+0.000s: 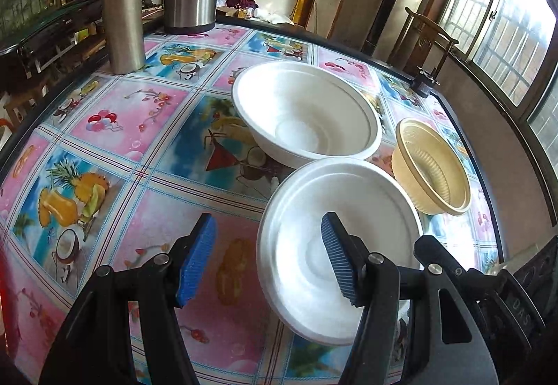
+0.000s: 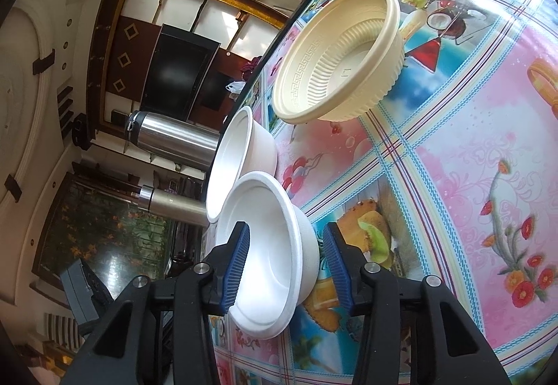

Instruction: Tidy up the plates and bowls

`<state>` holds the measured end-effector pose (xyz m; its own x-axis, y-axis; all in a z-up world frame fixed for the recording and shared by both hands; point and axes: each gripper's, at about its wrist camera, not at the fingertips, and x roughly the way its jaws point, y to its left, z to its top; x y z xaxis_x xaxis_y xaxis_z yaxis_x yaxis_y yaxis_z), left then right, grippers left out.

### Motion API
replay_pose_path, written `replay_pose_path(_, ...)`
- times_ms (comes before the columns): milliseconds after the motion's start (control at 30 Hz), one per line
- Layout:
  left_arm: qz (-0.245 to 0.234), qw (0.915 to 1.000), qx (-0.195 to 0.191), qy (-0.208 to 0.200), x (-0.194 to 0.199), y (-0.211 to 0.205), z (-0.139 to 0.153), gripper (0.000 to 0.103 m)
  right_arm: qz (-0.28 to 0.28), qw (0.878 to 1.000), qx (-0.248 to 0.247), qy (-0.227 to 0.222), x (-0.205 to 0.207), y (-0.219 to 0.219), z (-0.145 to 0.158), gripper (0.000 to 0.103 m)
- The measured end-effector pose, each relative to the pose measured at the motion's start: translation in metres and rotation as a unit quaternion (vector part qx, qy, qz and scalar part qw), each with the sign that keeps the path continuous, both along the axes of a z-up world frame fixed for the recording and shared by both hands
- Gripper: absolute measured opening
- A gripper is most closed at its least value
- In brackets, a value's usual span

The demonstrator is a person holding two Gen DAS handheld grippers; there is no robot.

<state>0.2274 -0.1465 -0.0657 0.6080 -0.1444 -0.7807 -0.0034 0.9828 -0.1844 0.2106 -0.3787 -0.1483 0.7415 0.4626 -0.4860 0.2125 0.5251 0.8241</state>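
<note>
While right fingers [image 2: 333,256] straddle white bowl [image 2: 275,245], rim ungripped.

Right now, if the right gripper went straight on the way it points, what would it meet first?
The right gripper is open, its fingers either side of the nearer white bowl's rim. Going on, it would likely meet that bowl's wall first; the second white bowl lies just beyond. Depth is unclear.

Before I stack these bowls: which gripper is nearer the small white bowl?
Right. The right gripper straddles the small white bowl's rim, one finger inside and one outside, jaws open. The left gripper is open beside it, one finger over the bowl, the other over the tablecloth.
</note>
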Motion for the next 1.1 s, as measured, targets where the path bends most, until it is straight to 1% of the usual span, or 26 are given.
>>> replay_pose_path(167,-0.004,1.0000,0.001,-0.005,0.001,-0.002,0.000,0.062,-0.003,1.000,-0.003,0.001,0.000,0.000,-0.001,0.044)
replay_pose_path(200,-0.004,1.0000,0.002,-0.007,0.000,-0.003,0.000,0.062,-0.003,1.000,-0.005,0.001,0.000,0.000,-0.001,0.042)
replay_pose_path(333,-0.006,0.9999,0.004,-0.009,0.000,-0.004,0.000,0.062,-0.002,1.000,-0.010,0.004,0.001,0.000,-0.002,0.038)
replay_pose_path(467,-0.004,0.9999,0.005,-0.012,0.001,-0.004,0.000,0.061,0.000,1.000,-0.015,0.003,0.001,0.001,-0.001,0.030)
replay_pose_path(567,-0.002,0.9999,0.006,-0.015,0.000,-0.002,0.000,0.058,0.000,1.000,-0.019,0.003,0.001,0.002,-0.001,0.025)
replay_pose_path(600,-0.002,0.9999,0.007,-0.015,0.000,-0.002,0.000,0.056,0.000,1.000,-0.020,0.003,0.001,0.002,-0.001,0.024)
replay_pose_path(633,-0.002,0.9999,0.006,-0.015,0.001,-0.002,-0.001,0.051,0.001,1.000,-0.020,0.003,0.001,0.002,0.000,0.023)
replay_pose_path(667,-0.003,0.9999,0.006,-0.014,0.001,-0.002,-0.001,0.049,0.002,1.000,-0.021,0.003,0.001,0.003,0.000,0.019)
replay_pose_path(700,-0.003,0.9999,0.005,-0.013,0.001,-0.002,-0.002,0.048,0.002,1.000,-0.023,0.003,0.001,0.003,0.000,0.017)
replay_pose_path(767,-0.004,0.9999,0.007,-0.011,0.002,-0.003,-0.004,0.044,0.003,1.000,-0.025,0.003,0.002,0.005,0.001,0.016)
replay_pose_path(800,-0.005,0.9999,0.008,-0.010,0.002,-0.003,-0.005,0.036,0.004,1.000,-0.025,0.003,0.002,0.005,0.000,0.013)
replay_pose_path(833,-0.006,0.9999,0.008,-0.009,0.002,-0.003,-0.006,0.033,0.005,1.000,-0.026,0.003,0.002,0.005,0.001,0.012)
replay_pose_path(900,-0.006,0.9999,0.008,-0.006,0.003,-0.003,-0.008,0.032,0.003,1.000,-0.026,0.003,0.002,0.005,0.001,0.011)
replay_pose_path(933,-0.006,0.9999,0.010,-0.007,0.003,-0.004,-0.008,0.027,0.003,1.000,-0.024,0.003,0.002,0.005,0.001,0.011)
replay_pose_path(1000,-0.006,0.9999,0.010,-0.007,0.003,-0.003,-0.009,0.023,0.002,1.000,-0.023,0.003,0.002,0.004,0.000,0.009)
replay_pose_path(1067,-0.007,0.9999,0.010,-0.007,0.002,-0.003,-0.009,0.020,0.002,1.000,-0.022,0.004,0.002,0.004,-0.001,0.009)
replay_pose_path(1100,-0.008,0.9999,0.011,-0.008,0.002,-0.003,-0.009,0.016,0.002,1.000,-0.022,0.003,0.002,0.004,0.000,0.008)
